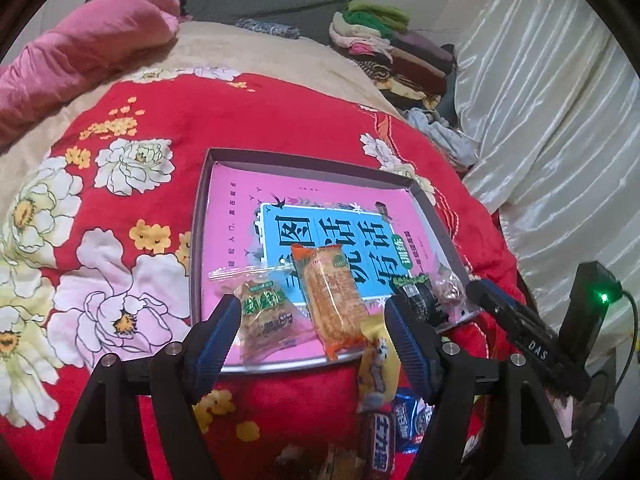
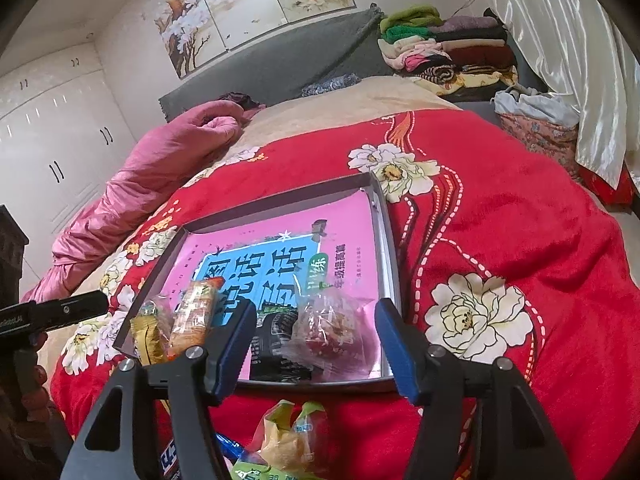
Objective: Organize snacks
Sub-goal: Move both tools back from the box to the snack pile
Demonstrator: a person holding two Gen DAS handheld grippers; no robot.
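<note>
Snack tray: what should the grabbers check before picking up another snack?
1. Left gripper empty and open: ok.
2. Right gripper empty and open: ok.
3. Orange snack lying fully in the tray: not ok, its end overhangs the front rim.
4. Room left in the tray: ok.
5. Loose snacks waiting on the red blanket, like the yellow packet: ok.

The right claw's body [image 1: 534, 344] reads "DAS"; the pink book [image 1: 240, 200] bears large Chinese characters.
</note>
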